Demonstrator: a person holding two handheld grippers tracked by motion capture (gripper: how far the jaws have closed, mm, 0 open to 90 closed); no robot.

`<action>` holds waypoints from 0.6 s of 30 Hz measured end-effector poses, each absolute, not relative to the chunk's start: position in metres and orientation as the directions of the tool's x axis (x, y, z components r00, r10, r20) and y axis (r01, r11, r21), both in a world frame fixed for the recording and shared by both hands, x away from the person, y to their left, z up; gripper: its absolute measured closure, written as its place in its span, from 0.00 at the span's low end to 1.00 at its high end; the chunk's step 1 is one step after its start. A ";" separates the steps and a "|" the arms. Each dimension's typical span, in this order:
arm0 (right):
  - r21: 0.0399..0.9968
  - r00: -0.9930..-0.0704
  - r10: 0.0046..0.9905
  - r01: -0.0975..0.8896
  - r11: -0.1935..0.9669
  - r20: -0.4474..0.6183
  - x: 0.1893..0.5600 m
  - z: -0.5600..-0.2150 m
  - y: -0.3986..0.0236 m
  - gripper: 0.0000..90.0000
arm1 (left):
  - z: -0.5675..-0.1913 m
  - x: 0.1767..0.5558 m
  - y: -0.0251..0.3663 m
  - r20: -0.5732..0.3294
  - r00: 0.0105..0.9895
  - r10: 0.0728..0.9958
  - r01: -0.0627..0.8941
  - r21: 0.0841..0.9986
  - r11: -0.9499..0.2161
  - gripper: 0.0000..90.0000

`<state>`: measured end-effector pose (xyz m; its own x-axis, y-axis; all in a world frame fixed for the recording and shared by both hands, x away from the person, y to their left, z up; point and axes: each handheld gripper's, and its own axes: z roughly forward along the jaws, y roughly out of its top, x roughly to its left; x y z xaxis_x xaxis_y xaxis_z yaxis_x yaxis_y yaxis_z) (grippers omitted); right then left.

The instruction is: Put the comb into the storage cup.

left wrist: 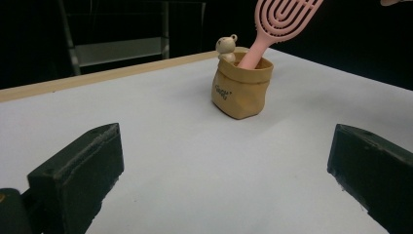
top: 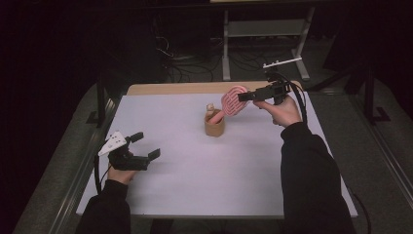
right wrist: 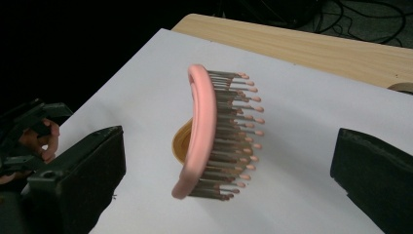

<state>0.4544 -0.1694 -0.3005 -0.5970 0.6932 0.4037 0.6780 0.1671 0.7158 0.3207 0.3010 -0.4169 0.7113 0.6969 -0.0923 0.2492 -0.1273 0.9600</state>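
Note:
A pink hairbrush [top: 234,101] stands handle-down in a small tan paper bag [top: 214,127] near the middle back of the white table, its head leaning right. A little bear figure [top: 210,107] sits at the bag's rim. My right gripper [top: 242,97] is at the brush head, and in the right gripper view its jaws stand wide open on either side of the brush [right wrist: 202,126] without touching it. My left gripper [top: 146,145] rests open and empty at the front left, pointing toward the bag [left wrist: 242,90] and the brush [left wrist: 285,14].
The white cover [top: 195,165] leaves a strip of wooden tabletop [top: 185,87] bare at the back. A grey metal stand [top: 265,29] and cables are on the dark floor behind. The table's edges drop off at left and right.

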 end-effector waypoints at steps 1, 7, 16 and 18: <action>0.717 -0.598 0.692 0.677 0.165 0.405 0.454 -0.301 -0.171 0.00 | -0.417 0.321 0.301 -0.092 0.711 0.697 0.250 0.960 -0.128 0.00; 0.729 -0.610 0.691 0.662 0.174 0.389 0.450 -0.305 -0.177 0.00 | -0.417 0.321 0.301 -0.094 0.710 0.698 0.253 0.959 -0.128 0.00; 0.734 -0.621 0.687 0.653 0.187 0.378 0.444 -0.311 -0.187 0.00 | -0.418 0.320 0.300 -0.090 0.712 0.697 0.255 0.957 -0.137 0.00; 0.735 -0.623 0.685 0.652 0.188 0.378 0.443 -0.312 -0.189 0.00 | -0.418 0.321 0.300 -0.090 0.713 0.696 0.257 0.956 -0.139 0.00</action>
